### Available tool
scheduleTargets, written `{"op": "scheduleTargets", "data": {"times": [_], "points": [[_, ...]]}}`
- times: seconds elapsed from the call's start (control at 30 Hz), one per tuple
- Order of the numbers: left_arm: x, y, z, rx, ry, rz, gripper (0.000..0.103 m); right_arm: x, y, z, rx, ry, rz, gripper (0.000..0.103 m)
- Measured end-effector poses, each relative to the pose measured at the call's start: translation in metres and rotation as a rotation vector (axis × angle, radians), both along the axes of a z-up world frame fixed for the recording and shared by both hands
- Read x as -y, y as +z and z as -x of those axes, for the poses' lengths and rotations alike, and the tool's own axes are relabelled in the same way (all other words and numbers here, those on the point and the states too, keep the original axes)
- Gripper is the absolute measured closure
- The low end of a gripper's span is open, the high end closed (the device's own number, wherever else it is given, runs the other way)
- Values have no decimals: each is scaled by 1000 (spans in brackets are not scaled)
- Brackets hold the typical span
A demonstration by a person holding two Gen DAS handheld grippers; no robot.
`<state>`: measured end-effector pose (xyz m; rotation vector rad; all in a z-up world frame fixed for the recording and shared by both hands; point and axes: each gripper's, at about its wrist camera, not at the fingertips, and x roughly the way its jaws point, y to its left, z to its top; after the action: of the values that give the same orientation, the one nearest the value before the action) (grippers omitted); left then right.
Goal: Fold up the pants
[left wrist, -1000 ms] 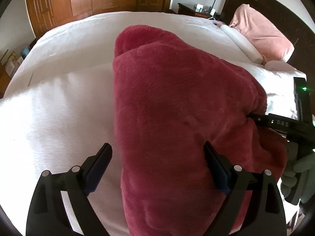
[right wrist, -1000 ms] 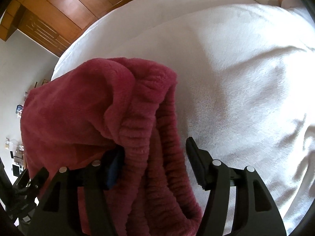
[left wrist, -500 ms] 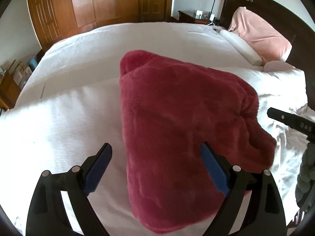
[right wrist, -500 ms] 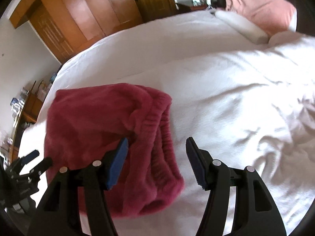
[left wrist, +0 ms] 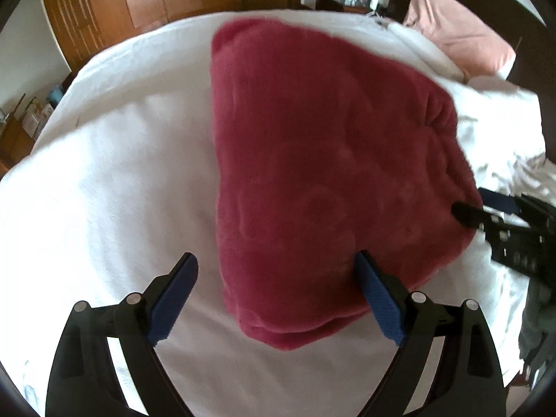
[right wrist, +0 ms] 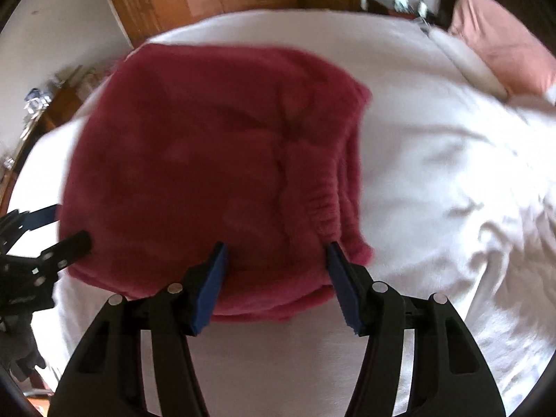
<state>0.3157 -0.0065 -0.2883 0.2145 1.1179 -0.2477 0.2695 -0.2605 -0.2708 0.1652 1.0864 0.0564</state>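
Observation:
The dark red fleece pants (left wrist: pixel 330 173) lie folded in a thick bundle on the white bed, with the elastic waistband (right wrist: pixel 326 205) at their right side. My left gripper (left wrist: pixel 274 259) hovers open over the bundle's near left corner, pads clear of the cloth. My right gripper (right wrist: pixel 275 246) hangs over the near right part beside the waistband. Its jaws are closing slightly; the pants' near edge shows between them, but the pads do not press on it. Each gripper shows in the other's view: the right gripper (left wrist: pixel 486 212) and the left gripper (right wrist: pixel 52 239).
A white blanket (left wrist: pixel 104 191) covers the bed and is wrinkled on the right (right wrist: pixel 486 208). A pink pillow (right wrist: pixel 504 55) rests against the dark headboard. A wooden wardrobe (left wrist: pixel 156 0) and a nightstand (left wrist: pixel 351 0) stand behind. A grey gloved hand (left wrist: pixel 538 312) holds the right gripper.
The pants' waistband, raised between the right gripper's fingers a second ago, now lies flat on the bundle. Both grippers have drawn back toward the near edge, and the right view has rolled level.

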Motion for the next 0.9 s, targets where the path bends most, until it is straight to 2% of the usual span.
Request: {"op": "scheduleTargets", "data": {"times": [0.1,0.23,0.33,0.5,0.57,0.83,0.9], "points": [[6,-12,-1,-19,-22,-21,12,10,-20,-3,-49,-13,-30,44],[16,-13,-1,-17,-34,-61,12,4,-21,-2,-60,-3,-4,44],[16,2,3,-6,-15,-46,12,1,-3,6,-35,-25,3,44],[19,42,16,63,-1,-24,12,-1,30,34,37,-57,17,42],[20,58,20,87,1,-6,12,-3,43,46,64,-75,3,38],[25,111,41,168,-27,38,5,-3,101,83,182,-113,-14,9],[26,122,45,184,-34,45,5,-6,116,88,212,-117,-11,6]]}}
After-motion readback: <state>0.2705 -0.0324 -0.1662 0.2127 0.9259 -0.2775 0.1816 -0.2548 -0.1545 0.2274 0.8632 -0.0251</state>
